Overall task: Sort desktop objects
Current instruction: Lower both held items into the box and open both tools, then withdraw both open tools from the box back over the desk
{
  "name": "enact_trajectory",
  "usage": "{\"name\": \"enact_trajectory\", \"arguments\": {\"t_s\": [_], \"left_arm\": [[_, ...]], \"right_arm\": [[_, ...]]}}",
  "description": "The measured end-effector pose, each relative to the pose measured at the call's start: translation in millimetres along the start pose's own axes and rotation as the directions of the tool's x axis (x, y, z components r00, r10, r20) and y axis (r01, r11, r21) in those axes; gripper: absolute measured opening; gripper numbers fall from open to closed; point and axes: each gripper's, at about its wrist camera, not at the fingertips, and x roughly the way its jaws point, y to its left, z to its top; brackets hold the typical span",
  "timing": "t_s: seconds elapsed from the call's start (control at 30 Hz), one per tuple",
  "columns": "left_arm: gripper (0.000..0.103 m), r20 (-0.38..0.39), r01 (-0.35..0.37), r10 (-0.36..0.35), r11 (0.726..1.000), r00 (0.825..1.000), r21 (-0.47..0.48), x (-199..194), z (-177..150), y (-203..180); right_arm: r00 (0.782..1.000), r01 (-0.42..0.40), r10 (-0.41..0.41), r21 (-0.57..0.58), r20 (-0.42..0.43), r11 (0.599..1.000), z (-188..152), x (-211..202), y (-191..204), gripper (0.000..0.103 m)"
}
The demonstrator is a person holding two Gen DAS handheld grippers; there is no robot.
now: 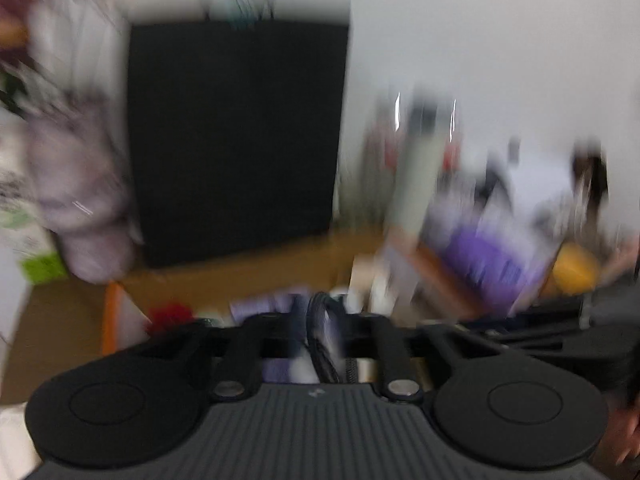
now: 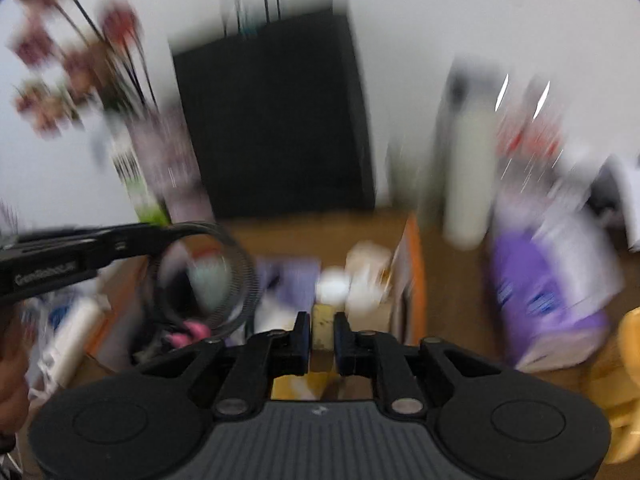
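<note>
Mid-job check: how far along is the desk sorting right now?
Done: several small items already sit in the orange-edged tray, though blur hides which. In hand: the right gripper appears closed on a small tan block; the left gripper stands open with a black coil at its tips, contact unclear. Left: the purple pack, white bottle and yellow object sit outside the tray.

A black paper bag (image 2: 276, 120) stands against a white wall (image 2: 480, 12). The desk (image 2: 320, 232) is brown, the box (image 2: 560, 280) purple and white, the bottle (image 2: 468, 172) pale cream.
</note>
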Motion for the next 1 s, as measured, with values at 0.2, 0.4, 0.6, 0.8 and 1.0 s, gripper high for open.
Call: {"name": "enact_trajectory", "arguments": {"t_s": [0.2, 0.4, 0.6, 0.8, 1.0], "left_arm": [[0.094, -0.122, -0.068, 0.037, 0.961, 0.992, -0.267, 64.0, -14.6, 47.2], [0.097, -0.142, -0.128, 0.104, 0.978, 0.984, -0.166, 58.7, -18.0, 42.9], [0.103, -0.136, -0.105, 0.074, 0.967, 0.988, -0.233, 31.8, -7.5, 49.4], [0.103, -0.182, -0.228, 0.181, 0.933, 0.966, -0.278, 4.8, -9.7, 53.6], [0.103, -0.147, -0.250, 0.215, 0.922, 0.966, -0.297, -44.3, -24.0, 49.9]], "right_arm": [[0.987, 0.094, -0.097, -0.026, -0.127, 0.995, 10.5, 88.3, 13.3, 0.096], [0.984, 0.088, -0.099, -0.077, -0.149, 0.993, 14.2, 107.3, 25.0, 0.101], [0.982, 0.051, -0.048, 0.009, -0.184, 0.999, 28.2, 96.5, 9.5, 0.094], [0.991, 0.059, -0.054, 0.035, -0.126, 0.998, 33.2, 55.0, 5.1, 0.095], [0.996, 0.057, -0.054, 0.037, -0.073, 0.998, 27.5, 8.7, 10.2, 0.095]]}}
